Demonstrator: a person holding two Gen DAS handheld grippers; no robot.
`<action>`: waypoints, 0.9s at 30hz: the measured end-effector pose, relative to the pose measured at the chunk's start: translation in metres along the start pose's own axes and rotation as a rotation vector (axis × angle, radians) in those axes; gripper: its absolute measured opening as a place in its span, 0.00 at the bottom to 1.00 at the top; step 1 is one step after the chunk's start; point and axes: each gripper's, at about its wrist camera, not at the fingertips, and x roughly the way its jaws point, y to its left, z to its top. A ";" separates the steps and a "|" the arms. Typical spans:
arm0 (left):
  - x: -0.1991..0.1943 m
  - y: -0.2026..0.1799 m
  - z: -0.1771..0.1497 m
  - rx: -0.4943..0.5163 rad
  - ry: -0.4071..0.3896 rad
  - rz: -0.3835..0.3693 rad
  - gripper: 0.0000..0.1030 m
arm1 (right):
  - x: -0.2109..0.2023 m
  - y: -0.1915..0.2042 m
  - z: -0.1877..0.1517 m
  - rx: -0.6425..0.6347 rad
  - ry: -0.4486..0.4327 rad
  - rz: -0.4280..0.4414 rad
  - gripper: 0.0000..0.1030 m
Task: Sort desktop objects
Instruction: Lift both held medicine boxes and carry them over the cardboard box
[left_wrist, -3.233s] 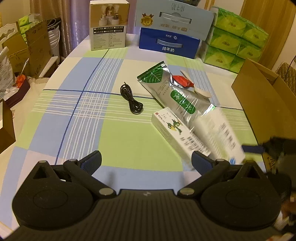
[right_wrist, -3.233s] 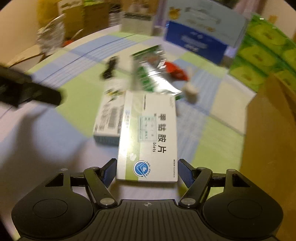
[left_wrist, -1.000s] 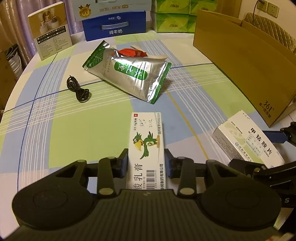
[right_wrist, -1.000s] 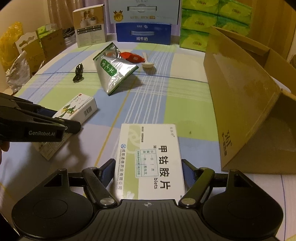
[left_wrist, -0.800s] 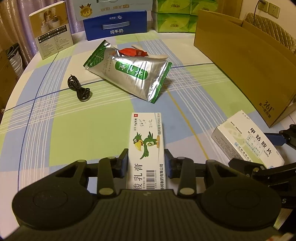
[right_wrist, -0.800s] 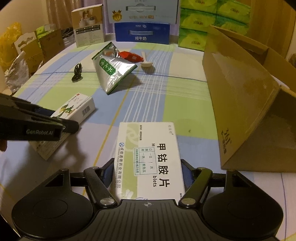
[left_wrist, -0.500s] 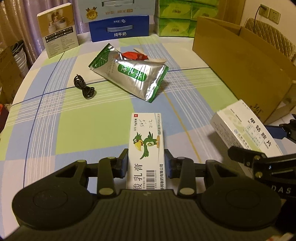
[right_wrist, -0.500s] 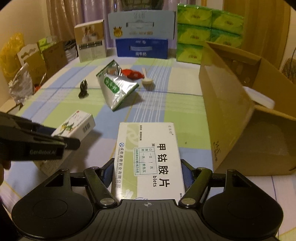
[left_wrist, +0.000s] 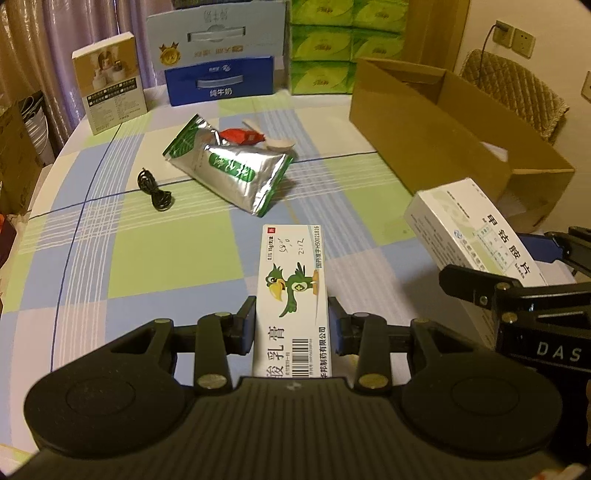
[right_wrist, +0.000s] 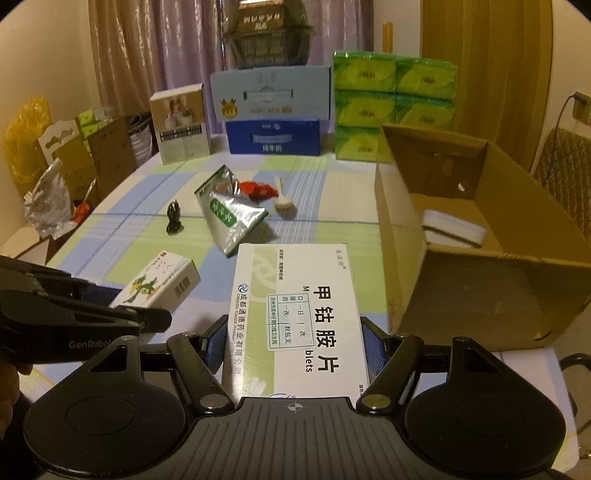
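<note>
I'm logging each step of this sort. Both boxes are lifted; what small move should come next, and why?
Probably carry the right claw rightward over the open carton. It grips the tablet box clear of the table, the carton stands right beside it, and something white already lies inside.

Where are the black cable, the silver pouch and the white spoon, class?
black cable (left_wrist: 157, 190), left wrist view, on its coiled loops.
silver pouch (left_wrist: 236, 171), left wrist view, on its green label.
white spoon (right_wrist: 283, 204), right wrist view, on its bowl.
</note>
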 end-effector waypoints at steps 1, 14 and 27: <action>-0.003 -0.002 0.000 0.002 -0.004 0.000 0.32 | -0.004 0.000 0.001 0.002 -0.007 -0.001 0.66; -0.030 -0.023 0.008 0.007 -0.045 -0.027 0.32 | -0.036 -0.021 0.005 0.055 -0.062 -0.014 0.66; -0.031 -0.071 0.047 0.055 -0.090 -0.108 0.32 | -0.065 -0.083 0.028 0.108 -0.146 -0.122 0.66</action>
